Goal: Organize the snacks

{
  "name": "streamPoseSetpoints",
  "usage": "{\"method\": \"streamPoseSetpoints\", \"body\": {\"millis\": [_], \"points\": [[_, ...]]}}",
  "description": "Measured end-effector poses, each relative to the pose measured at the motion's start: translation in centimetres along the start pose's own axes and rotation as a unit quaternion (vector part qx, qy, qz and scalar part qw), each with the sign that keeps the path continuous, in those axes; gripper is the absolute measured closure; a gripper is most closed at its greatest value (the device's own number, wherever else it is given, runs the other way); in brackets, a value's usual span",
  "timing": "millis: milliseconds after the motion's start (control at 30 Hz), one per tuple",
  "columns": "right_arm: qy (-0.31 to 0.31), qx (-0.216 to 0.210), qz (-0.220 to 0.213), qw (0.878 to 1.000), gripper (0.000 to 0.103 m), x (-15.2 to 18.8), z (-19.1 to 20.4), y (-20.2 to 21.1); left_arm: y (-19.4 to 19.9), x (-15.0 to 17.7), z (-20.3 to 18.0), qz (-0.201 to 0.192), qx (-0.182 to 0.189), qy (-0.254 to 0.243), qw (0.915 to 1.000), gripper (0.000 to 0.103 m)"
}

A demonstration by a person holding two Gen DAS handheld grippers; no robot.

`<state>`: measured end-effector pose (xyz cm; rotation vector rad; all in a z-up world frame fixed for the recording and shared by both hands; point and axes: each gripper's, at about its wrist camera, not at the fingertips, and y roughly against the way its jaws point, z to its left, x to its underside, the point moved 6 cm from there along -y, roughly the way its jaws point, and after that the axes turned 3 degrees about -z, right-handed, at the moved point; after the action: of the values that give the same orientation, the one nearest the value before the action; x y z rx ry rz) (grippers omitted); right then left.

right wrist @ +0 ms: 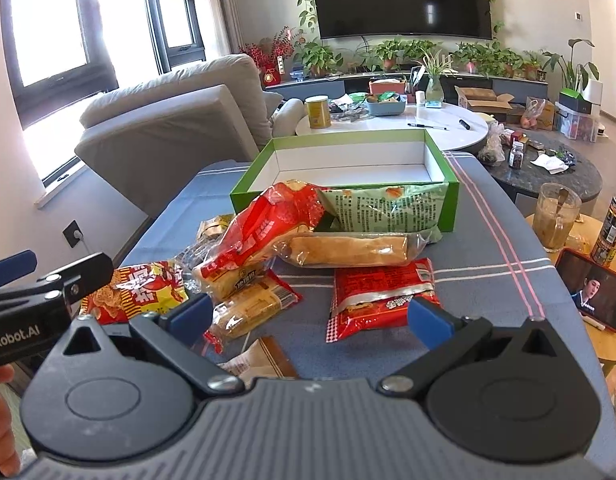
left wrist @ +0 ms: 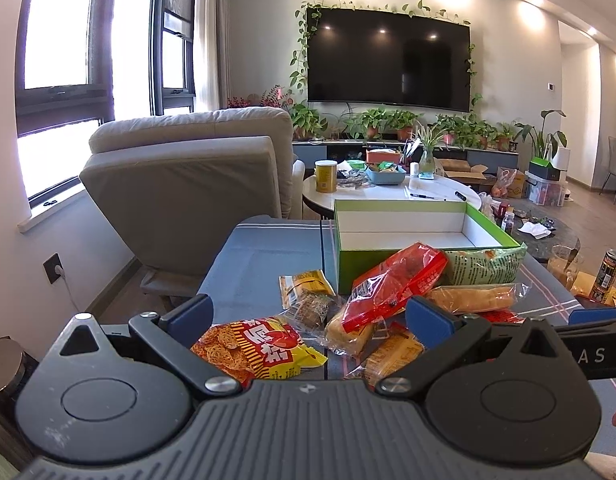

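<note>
1. At twelve o'clock on the striped cloth surface [right wrist: 488, 240], the green box [right wrist: 444, 172] stands bare; snacks heap at its near wall.
2. Left claw [left wrist: 308, 316] and right claw [right wrist: 308, 312] hover released, grasping nothing.
3. Risk: slick, crinkly film could slip; the red packet [right wrist: 263, 232] overlaps the long bread roll [right wrist: 348, 250], so tugging may topple neighbours.

The left gripper [right wrist: 11, 276] body reads "mRobot.AI"; the right gripper [left wrist: 596, 314] arm reads "AS".

Green box [right wrist: 348, 196], white inside; blue striped tablecloth [right wrist: 480, 248]; red snack packet [right wrist: 382, 294].
</note>
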<state>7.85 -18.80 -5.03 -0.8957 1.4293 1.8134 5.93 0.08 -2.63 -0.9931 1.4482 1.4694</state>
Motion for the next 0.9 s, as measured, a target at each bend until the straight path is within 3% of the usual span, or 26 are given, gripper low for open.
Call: {"method": "streamPoseSetpoints", "body": {"millis": [900], "points": [[-0.004, -0.001, 0.001, 1.0, 0.001, 0.18, 0.06, 0.01, 0.2, 0.38, 0.07, 0.003, 0.014, 0.01, 0.9999, 0.0]]}}
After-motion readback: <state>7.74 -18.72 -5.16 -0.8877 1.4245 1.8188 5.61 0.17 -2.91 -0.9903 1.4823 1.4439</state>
